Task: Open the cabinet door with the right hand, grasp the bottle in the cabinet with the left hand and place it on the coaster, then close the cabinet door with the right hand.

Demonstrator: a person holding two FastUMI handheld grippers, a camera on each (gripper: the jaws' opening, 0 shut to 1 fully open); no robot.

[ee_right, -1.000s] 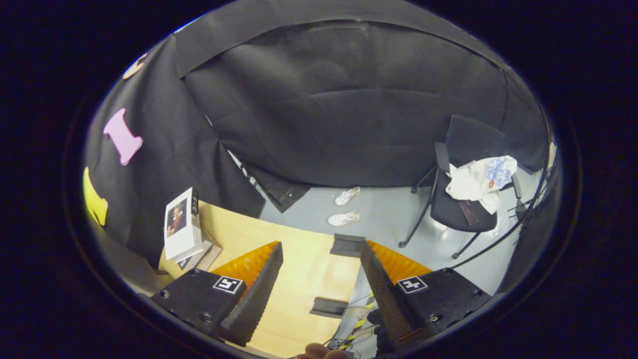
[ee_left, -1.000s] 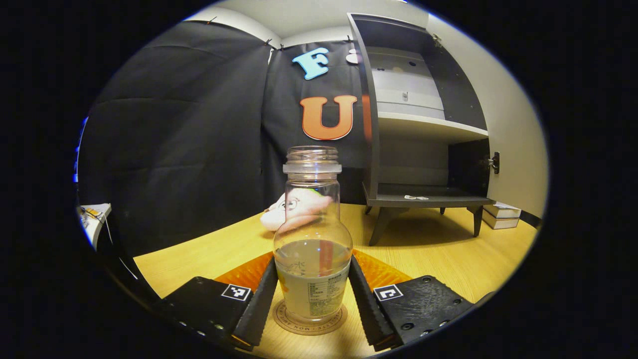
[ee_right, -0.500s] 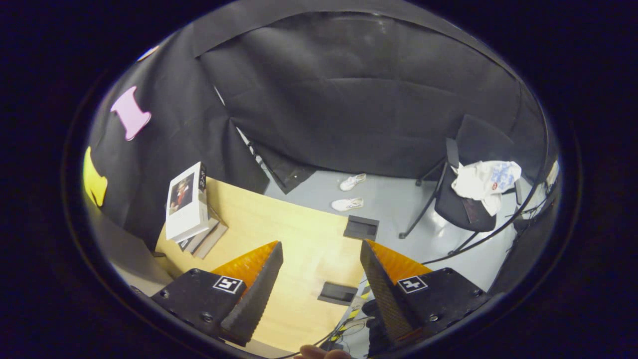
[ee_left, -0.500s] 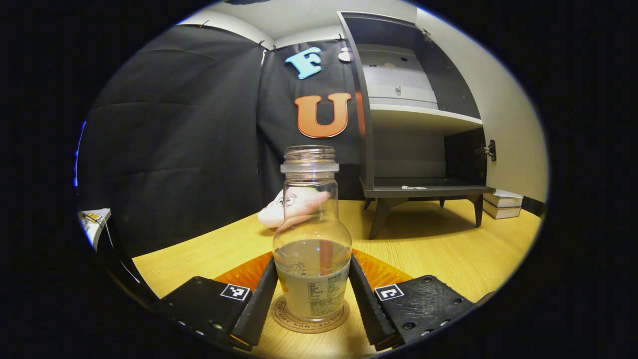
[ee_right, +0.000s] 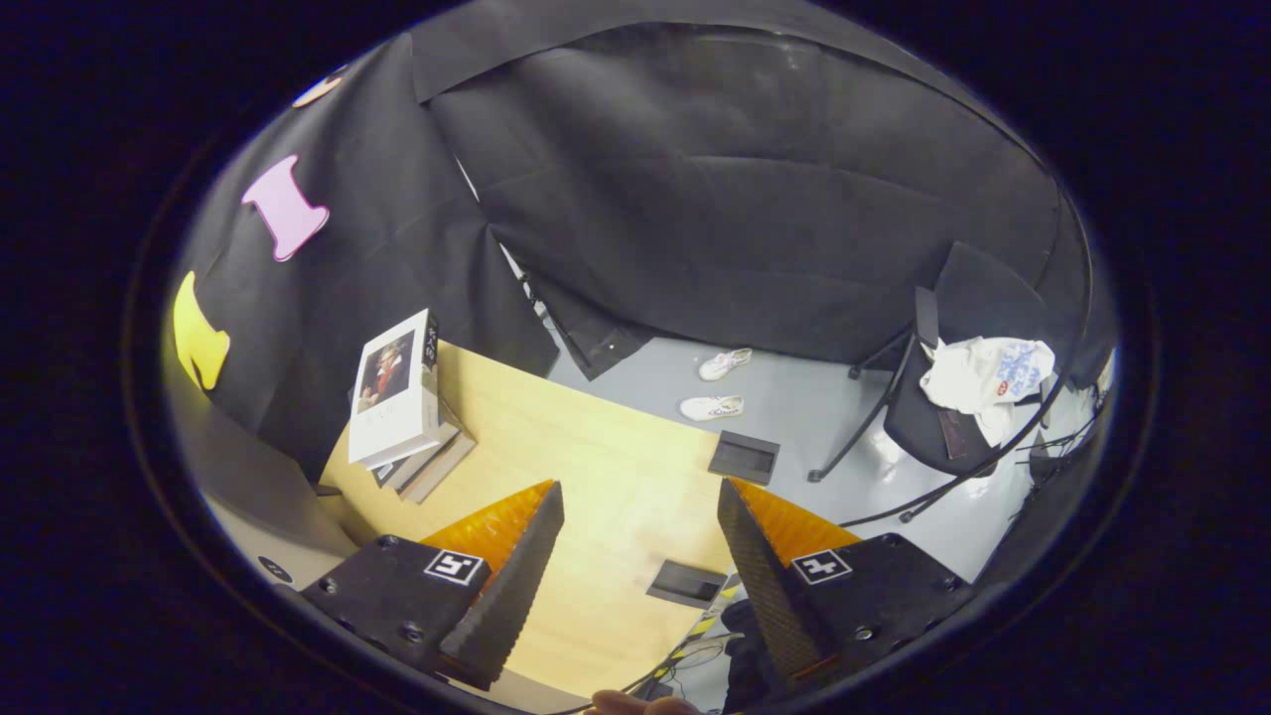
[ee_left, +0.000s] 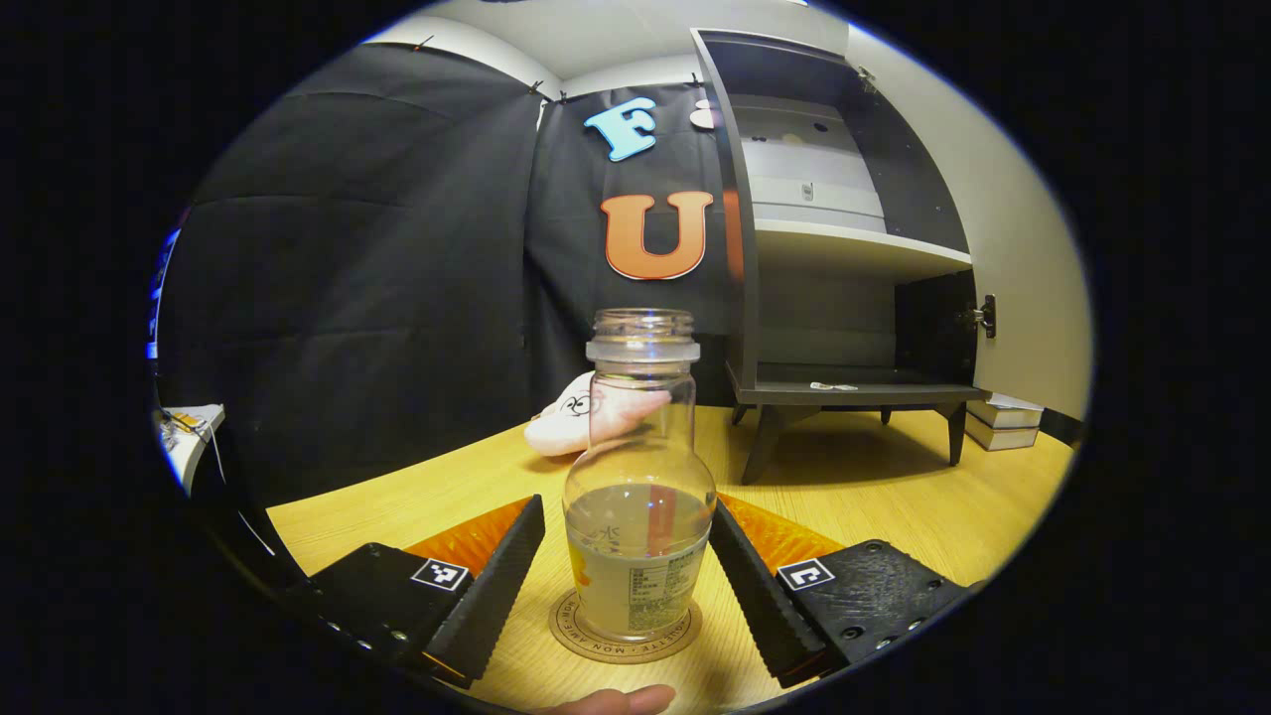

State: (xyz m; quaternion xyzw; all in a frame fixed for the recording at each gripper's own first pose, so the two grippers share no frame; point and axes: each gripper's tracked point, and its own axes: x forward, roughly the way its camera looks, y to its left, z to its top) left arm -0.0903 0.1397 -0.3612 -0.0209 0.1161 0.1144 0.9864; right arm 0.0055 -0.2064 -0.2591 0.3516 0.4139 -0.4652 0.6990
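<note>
The bottle [ee_left: 640,506] stands upright on the coaster [ee_left: 625,636], on the tabletop [ee_left: 894,506], with the left gripper [ee_left: 628,581] around it but its fingers spread wide, a gap showing on each side — so the placing step looks done. The cabinet [ee_left: 844,248] behind stands open, its door [ee_left: 1023,298] swung out to the right. The right gripper [ee_right: 635,566], fingers wide and holding nothing, points off over the tabletop's edge toward the floor — next it needs to turn to that door and push it shut.
</note>
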